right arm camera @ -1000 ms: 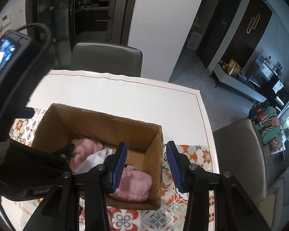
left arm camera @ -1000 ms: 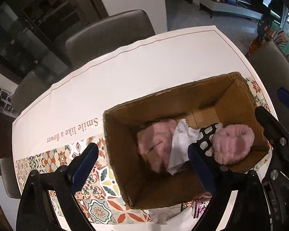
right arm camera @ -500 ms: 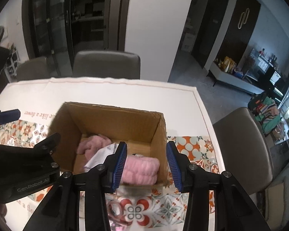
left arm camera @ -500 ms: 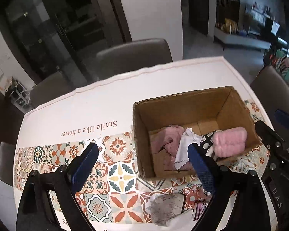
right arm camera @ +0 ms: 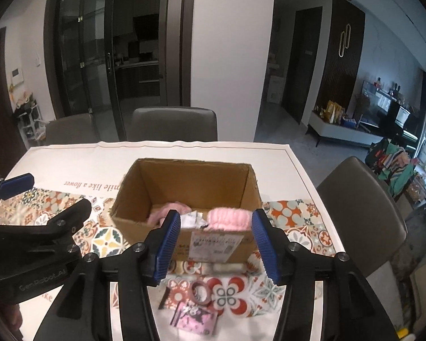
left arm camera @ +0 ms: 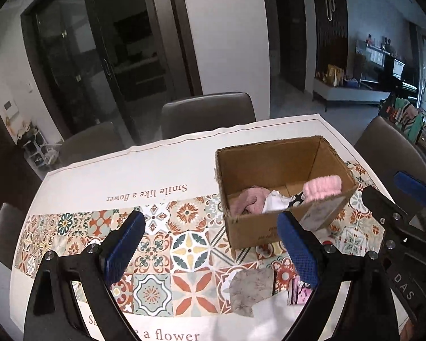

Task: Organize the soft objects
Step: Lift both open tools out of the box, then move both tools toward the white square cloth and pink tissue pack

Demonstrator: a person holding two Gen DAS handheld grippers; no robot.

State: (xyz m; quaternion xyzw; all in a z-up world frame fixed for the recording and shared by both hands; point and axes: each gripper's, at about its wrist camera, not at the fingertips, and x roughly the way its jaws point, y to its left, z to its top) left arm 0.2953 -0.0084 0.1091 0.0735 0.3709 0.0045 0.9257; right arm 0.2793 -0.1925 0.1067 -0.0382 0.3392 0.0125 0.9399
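Two grippers we count: left gripper (left arm camera: 210, 251) spread wide and empty; right gripper (right arm camera: 217, 244), just widened, also empty. The cardboard box (right arm camera: 156, 227) holds our pink fluffy item (right arm camera: 228, 219), beside a white cloth (left arm camera: 275, 201), on the tablecloth (left arm camera: 156, 244).

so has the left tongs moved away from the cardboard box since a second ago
Yes. The left tongs have pulled back toward the near edge: a second ago they hung over the cardboard box, which now sits farther off on the tablecloth.
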